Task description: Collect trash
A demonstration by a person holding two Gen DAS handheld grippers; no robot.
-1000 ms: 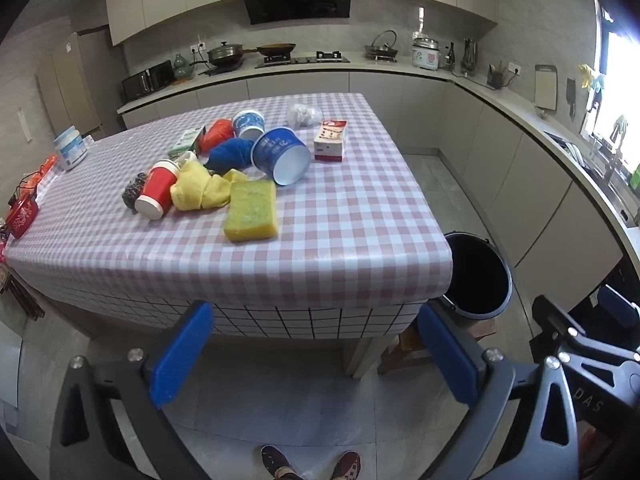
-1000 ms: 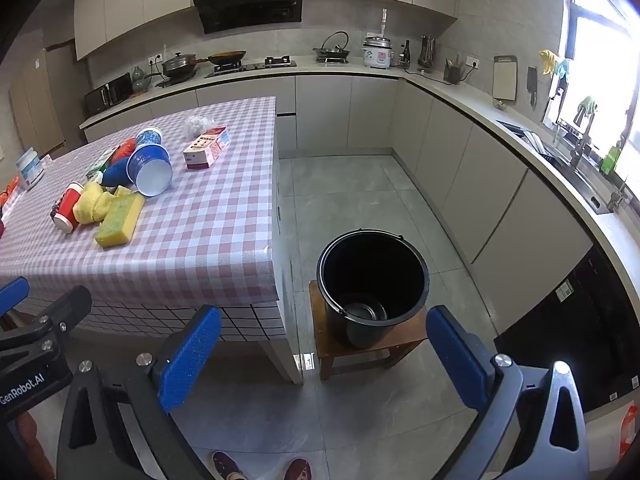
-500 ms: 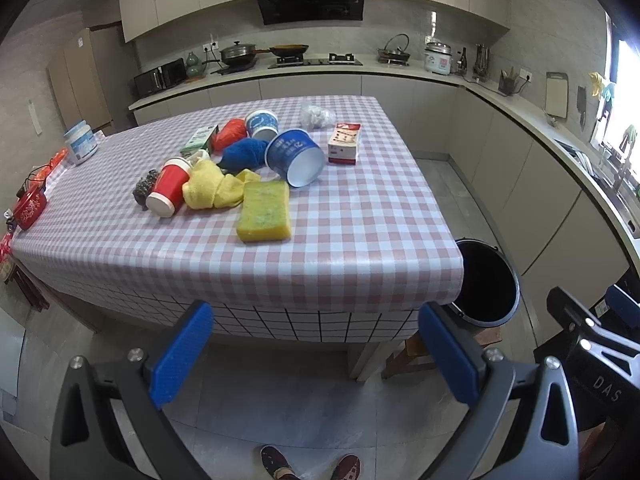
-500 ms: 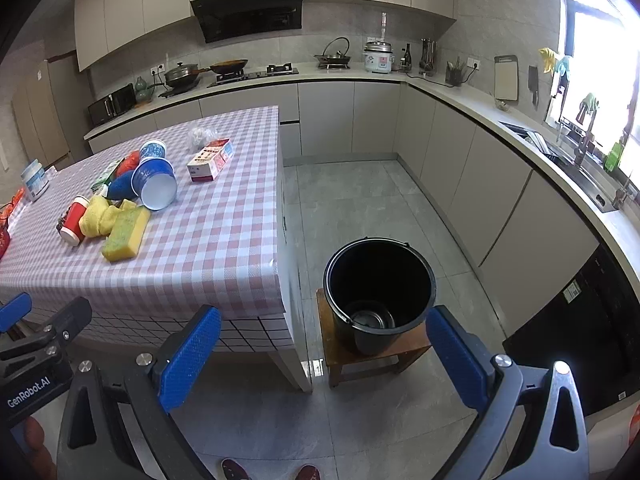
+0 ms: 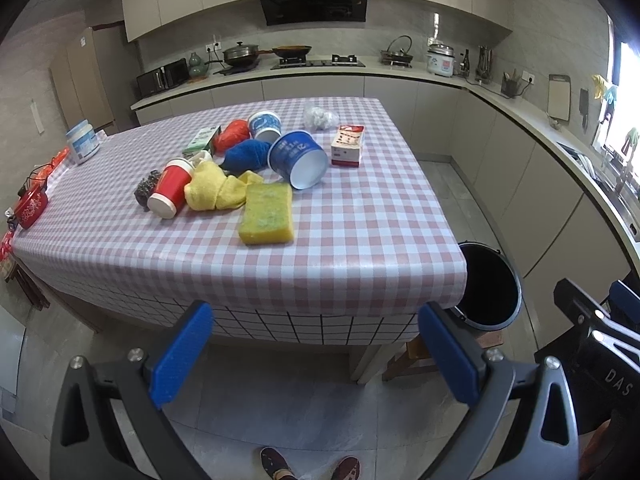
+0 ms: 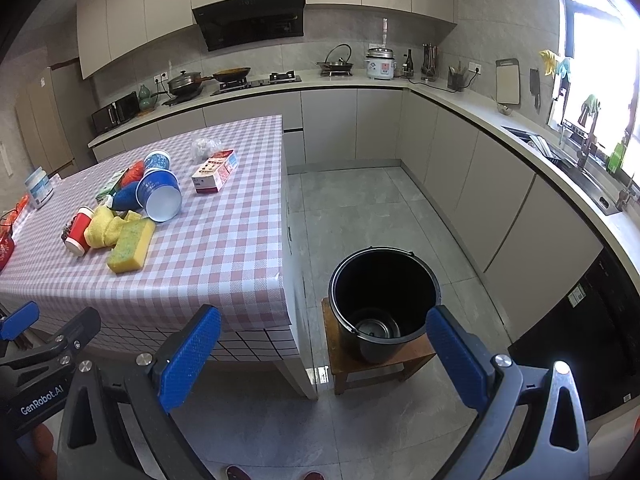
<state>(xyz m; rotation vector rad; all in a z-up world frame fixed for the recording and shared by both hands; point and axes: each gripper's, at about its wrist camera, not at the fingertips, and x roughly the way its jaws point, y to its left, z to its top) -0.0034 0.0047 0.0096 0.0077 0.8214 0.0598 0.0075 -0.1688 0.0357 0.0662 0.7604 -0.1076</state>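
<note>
Kitchen island table (image 5: 360,240) in pink check carries the trash: a sponge (image 5: 267,219) nearest the front edge, yellow cloth (image 5: 212,192), red cup (image 5: 170,188), blue tub (image 5: 298,164), carton (image 5: 347,146). Beside it a black bucket (image 6: 384,300) stands on a stool (image 6: 376,364), holding perhaps a bowl. Left gripper (image 5: 316,352) and right gripper (image 6: 320,356) gape wide, empty.

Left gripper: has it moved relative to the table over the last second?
Yes. The left gripper has risen: the checked table and black bucket now sit lower in its view.
</note>
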